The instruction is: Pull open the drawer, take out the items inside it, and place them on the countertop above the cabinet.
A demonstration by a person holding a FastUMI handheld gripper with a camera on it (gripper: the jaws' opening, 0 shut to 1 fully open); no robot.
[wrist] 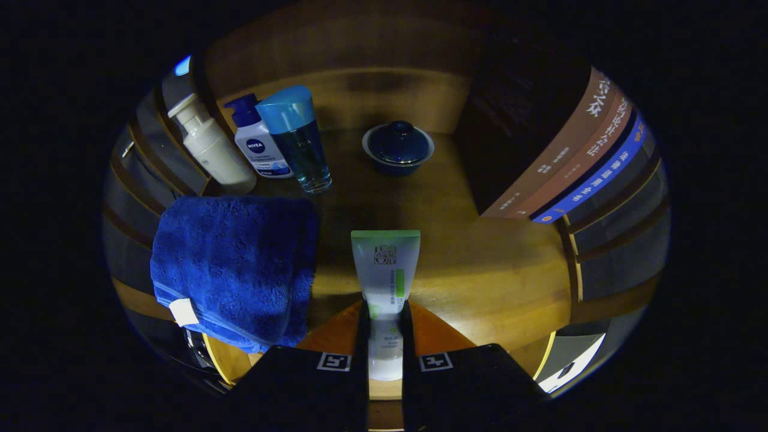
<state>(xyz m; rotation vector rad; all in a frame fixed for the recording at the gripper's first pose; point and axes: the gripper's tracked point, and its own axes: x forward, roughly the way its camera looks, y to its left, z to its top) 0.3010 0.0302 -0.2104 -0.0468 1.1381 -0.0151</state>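
**A:** What had the gripper got hold of at that point?

**B:** A white squeeze tube with a green crimped end. Both fingers were closed narrow against its sides, cap end back toward the gripper, crimped end pointing forward over the wooden countertop. I judged the grip was taken low on the tube so the flat body would stay straight between the fingers instead of folding.

**A:** Was it down on the countertop?

**B:** I could not tell whether it touched the wood or hung just above. It was over the near edge, in the bare middle stretch.

**A:** What else was up there?

**B:** A thick blue terry towel draped over the near left corner, with a white tag at its hem. Toward the far left corner stood a cream pump bottle, a white bottle with a dark blue pump and a clear blue bottle with a light blue cap, all upright and close together. A dark blue lidded bowl sat at the far edge, and a row of books leaned along the right side.

**A:** So why the middle?

**B:** My guess: it was the one open patch, well apart from the bottles, where a tube could be laid down without knocking anything.
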